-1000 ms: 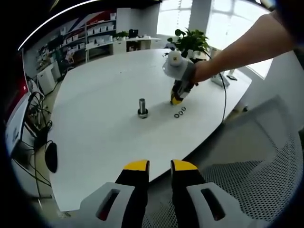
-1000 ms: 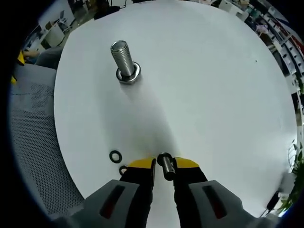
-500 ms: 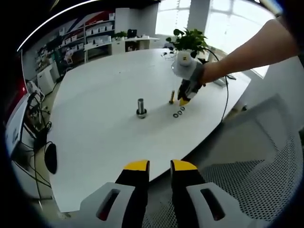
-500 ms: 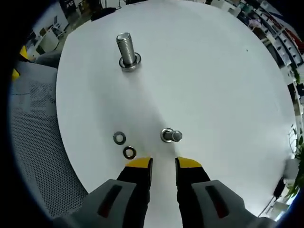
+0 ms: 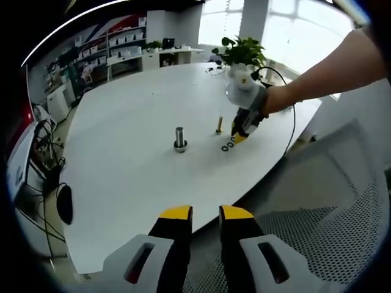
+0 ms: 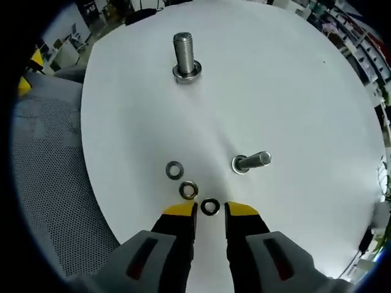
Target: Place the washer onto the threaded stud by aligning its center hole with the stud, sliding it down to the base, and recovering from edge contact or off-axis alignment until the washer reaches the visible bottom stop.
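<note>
Pick-up step: right gripper (image 6: 209,210) empty, jaws parted, just over the nearest of three loose washers (image 6: 209,206) on the table (image 6: 305,91), next closing on it for the small stud (image 6: 249,162); left gripper (image 5: 205,213) idle, slightly open.

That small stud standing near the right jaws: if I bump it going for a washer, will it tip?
Probably. The small stud stands tall and slim on a narrow base flange on the smooth white table, so a sideways nudge would likely topple it. Once down, its round shank would probably roll. It looks like solid metal, rigid, unlikely to be damaged.
</note>
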Demonstrator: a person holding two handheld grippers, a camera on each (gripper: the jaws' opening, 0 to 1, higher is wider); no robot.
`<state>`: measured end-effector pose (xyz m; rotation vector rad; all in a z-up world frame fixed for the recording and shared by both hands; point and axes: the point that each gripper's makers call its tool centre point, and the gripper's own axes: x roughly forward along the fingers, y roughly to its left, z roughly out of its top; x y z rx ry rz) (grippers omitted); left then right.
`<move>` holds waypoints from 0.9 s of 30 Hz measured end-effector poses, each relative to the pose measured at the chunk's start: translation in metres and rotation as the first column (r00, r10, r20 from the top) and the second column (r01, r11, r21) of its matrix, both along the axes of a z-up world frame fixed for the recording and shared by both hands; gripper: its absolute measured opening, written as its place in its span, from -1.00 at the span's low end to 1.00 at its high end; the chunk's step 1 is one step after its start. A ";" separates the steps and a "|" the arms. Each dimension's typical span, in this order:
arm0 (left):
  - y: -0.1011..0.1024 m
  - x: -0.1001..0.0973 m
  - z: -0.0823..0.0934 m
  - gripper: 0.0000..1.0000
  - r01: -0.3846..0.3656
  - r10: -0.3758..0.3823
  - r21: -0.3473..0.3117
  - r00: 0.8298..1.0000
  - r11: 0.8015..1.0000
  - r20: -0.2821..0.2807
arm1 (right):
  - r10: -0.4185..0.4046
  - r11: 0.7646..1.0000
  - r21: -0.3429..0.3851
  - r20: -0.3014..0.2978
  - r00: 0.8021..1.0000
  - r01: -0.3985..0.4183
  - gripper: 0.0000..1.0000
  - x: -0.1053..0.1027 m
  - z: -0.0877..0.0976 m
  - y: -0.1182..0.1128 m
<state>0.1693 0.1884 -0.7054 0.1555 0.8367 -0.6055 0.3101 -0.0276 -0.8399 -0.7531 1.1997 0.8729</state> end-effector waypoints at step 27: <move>0.000 0.000 0.000 -0.73 0.000 0.000 0.003 1.000 1.000 0.000 | -0.104 0.987 -0.125 -0.052 0.993 0.097 -0.70 0.003 -0.003 -0.002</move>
